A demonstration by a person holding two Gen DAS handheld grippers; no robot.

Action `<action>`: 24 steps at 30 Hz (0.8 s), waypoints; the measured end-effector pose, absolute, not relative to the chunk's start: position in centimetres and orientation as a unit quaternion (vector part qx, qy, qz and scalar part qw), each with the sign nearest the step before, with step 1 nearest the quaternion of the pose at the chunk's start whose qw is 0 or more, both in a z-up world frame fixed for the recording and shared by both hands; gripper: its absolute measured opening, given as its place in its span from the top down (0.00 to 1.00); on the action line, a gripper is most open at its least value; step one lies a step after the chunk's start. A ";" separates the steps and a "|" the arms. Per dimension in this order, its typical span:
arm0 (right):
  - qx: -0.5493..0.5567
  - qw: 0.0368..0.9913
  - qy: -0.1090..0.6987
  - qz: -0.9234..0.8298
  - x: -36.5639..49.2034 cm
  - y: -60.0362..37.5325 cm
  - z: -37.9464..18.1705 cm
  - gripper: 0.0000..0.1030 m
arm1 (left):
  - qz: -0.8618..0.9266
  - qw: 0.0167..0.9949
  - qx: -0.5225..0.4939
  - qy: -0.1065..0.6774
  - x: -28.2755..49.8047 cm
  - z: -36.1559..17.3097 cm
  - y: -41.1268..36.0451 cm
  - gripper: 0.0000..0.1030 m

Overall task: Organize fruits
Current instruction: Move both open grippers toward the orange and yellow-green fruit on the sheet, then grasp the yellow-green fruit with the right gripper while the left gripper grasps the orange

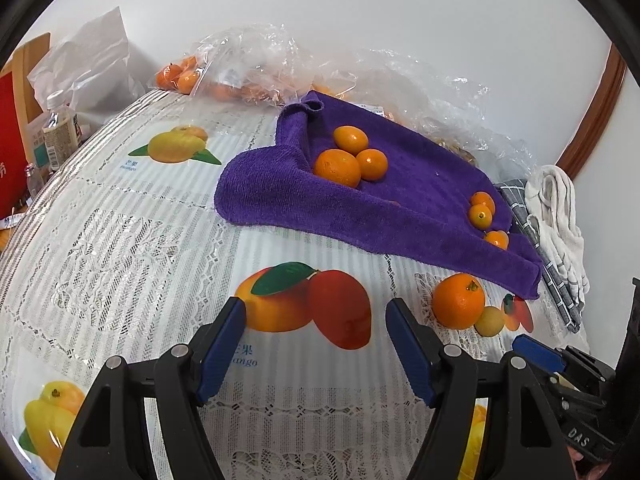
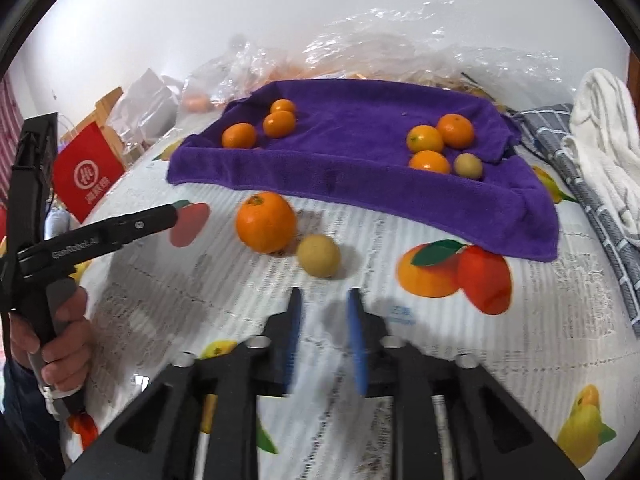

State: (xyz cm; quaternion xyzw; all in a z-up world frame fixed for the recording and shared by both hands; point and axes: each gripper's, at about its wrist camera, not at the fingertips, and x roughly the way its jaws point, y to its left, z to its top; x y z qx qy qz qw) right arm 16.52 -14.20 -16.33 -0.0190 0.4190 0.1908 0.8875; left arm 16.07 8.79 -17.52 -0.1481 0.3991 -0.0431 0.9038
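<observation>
A purple towel lies on the table with three small oranges at its left and several small fruits at its right. A bigger orange and a small yellow fruit sit on the tablecloth in front of the towel. My left gripper is open and empty above the cloth, left of the orange. My right gripper is open and empty, just short of the yellow fruit.
Clear plastic bags with more oranges lie behind the towel. A grey checked cloth and white towel lie at the right. A red paper bag and bottles stand past the table's left edge.
</observation>
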 end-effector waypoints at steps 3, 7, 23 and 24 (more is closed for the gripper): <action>-0.034 0.891 0.412 0.186 16.9 -13.2 -16.4 0.64 | -0.043 0.904 -0.148 0.399 16.1 -17.5 8.8 0.32; -0.036 0.891 0.419 0.172 18.4 -12.5 -16.8 0.64 | -0.041 0.904 -0.149 0.398 16.0 -17.5 8.9 0.32; -0.056 0.903 0.404 0.136 18.2 -14.2 -16.4 0.74 | -0.036 0.905 -0.134 0.401 16.0 -17.5 8.8 0.32; -0.056 0.905 0.400 0.130 18.1 -14.6 -16.2 0.74 | -0.036 0.905 -0.131 0.403 16.1 -17.5 8.8 0.32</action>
